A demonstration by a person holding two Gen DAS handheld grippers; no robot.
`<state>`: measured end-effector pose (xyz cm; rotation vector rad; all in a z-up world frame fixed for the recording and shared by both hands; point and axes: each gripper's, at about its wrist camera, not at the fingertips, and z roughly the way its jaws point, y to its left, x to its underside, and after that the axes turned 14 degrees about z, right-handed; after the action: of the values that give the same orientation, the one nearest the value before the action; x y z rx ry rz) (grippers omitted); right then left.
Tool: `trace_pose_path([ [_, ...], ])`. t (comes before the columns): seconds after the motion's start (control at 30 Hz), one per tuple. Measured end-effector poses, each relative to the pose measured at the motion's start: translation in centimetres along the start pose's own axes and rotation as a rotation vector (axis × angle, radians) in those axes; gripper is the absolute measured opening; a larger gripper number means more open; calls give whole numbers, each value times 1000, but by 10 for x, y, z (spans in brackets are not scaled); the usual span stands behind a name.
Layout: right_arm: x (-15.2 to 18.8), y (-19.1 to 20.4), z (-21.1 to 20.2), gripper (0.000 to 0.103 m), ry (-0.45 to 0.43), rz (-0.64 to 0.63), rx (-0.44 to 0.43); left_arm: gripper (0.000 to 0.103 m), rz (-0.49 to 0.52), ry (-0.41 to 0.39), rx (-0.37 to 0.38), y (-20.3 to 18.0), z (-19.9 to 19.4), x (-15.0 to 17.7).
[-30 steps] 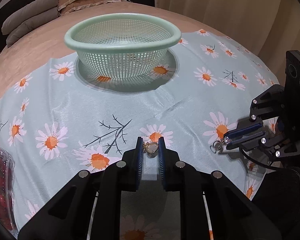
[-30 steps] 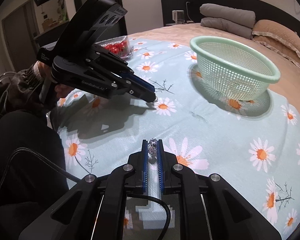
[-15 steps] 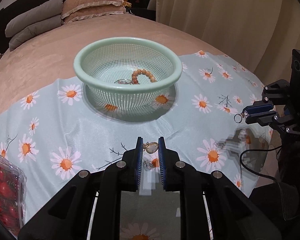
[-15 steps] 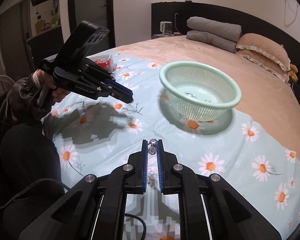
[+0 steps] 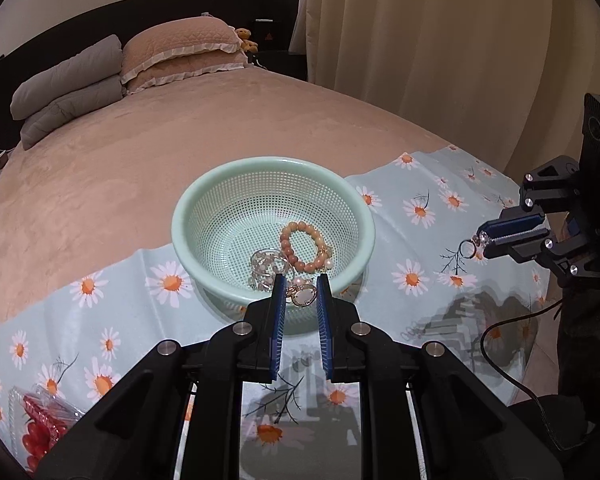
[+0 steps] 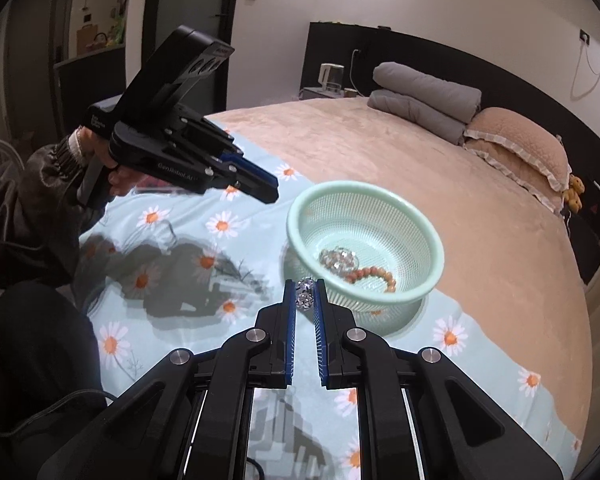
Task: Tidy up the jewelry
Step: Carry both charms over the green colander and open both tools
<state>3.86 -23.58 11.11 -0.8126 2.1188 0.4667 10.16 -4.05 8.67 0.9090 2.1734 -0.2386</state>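
Over the near rim of the basket the left gripper hangs, its blue pads closed on a gold pendant pinched at the very tips. Off to its right, above the daisy cloth and apart from the basket, the right gripper is clamped on a crystal piece, with a small ring dangling from its tips in the left view. From the right camera that sparkling piece sits between narrow pads, just short of the basket's rim. Inside the basket lie a bead bracelet and a clear crystal bracelet, touching each other near the bottom. A clear box of red fruit sits at the cloth's left corner. Pillows lie at the head of the tan bedspread.
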Motion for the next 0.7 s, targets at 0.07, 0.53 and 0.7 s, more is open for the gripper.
trace_pose_path([
  [0.07,-9,-6,9,8,-8,5,8,16,-1,-8,21,4,6,-7],
  [0.53,-10,-54,77,9,-27,141,48,16,-44,38,56,22,47,-5],
  [0.7,-11,-62,90,14,-53,177,132,21,-116,41,19,30,49,0],
])
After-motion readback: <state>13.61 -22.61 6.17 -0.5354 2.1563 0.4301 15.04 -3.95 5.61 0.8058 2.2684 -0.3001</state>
